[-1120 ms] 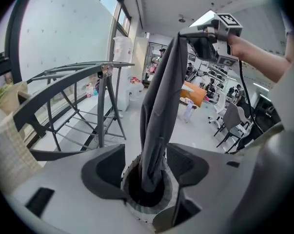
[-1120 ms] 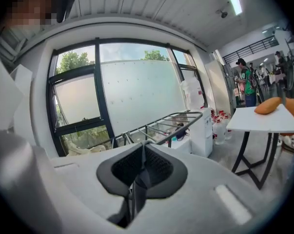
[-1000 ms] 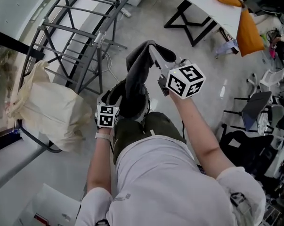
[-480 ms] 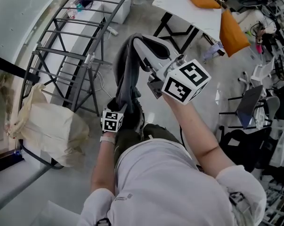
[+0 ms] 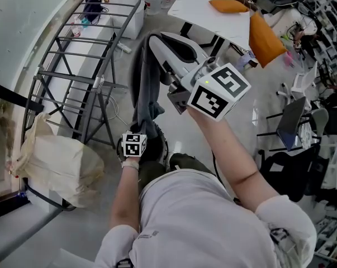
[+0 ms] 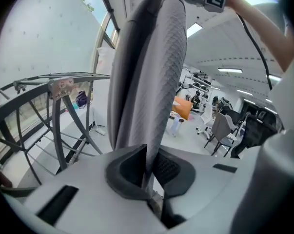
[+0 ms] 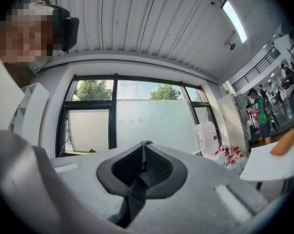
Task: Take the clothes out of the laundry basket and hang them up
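**Kid:** What is the left gripper (image 6: 149, 167) doing?

**Friend:** Its jaws have just closed. Now they pinch the low part of the grey cloth (image 6: 147, 72). The cloth goes straight up from them.

**Kid:** And the right gripper (image 7: 143, 155)?

**Friend:** It is shut tight on the top end of the same cloth, high above the left one. A thin dark bit of cloth shows between its pads.

**Kid:** What is around them?

**Friend:** A metal drying rack (image 5: 73, 66) stands just left of the hanging cloth. A cream bag (image 5: 53, 161) sits left of the left gripper. A white table (image 5: 196, 7) with an orange cushion (image 5: 227, 5) is out past the right gripper
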{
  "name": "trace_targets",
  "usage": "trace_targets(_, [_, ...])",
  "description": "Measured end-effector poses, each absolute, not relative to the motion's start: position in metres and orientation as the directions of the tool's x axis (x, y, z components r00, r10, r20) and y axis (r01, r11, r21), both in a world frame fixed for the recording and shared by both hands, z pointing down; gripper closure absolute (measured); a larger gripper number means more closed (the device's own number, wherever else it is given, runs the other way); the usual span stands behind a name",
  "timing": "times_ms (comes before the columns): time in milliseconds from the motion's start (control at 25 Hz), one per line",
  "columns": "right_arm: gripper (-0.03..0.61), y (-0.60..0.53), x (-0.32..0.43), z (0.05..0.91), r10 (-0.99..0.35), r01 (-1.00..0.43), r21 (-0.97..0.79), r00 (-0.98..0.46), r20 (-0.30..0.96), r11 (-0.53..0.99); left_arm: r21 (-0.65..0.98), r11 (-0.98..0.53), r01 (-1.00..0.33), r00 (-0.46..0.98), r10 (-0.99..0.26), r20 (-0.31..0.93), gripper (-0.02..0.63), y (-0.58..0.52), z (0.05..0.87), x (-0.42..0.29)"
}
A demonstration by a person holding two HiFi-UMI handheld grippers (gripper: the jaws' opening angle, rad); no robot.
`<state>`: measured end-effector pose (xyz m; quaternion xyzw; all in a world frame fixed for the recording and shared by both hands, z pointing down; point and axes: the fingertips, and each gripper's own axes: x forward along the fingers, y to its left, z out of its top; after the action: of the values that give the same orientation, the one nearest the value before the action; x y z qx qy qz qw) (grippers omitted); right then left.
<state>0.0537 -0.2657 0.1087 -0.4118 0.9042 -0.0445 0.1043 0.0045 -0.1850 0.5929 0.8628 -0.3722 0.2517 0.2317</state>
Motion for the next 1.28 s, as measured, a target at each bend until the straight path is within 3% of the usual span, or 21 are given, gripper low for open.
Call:
trace_targets(240, [0.563, -0.274, 0.092, 0.117, -0.795, -0.774, -0.183, -0.586, -0.156, 0.607, 0.201, -0.496, -0.845, 0.51, -0.635, 0.58, 0.609, -0.207, 0.569, -0.054])
trace_targets(800, [0.563, -0.28, 0.188, 0.172, -0.853, -0.847, -0.1, -0.515, -0.086, 0.522, -0.094, -0.247, -0.964, 0.182, -0.878, 0.443, 0.61, -0.204, 0.433, -0.132])
trace_targets(1280, [0.563, -0.304, 0.174, 0.223, -0.799, -0.792, -0.122, -0.601, -0.021, 0.599, -0.282, -0.008, -0.959, -0.07, -0.962, 0.265, 0.609, -0.185, 0.307, -0.185])
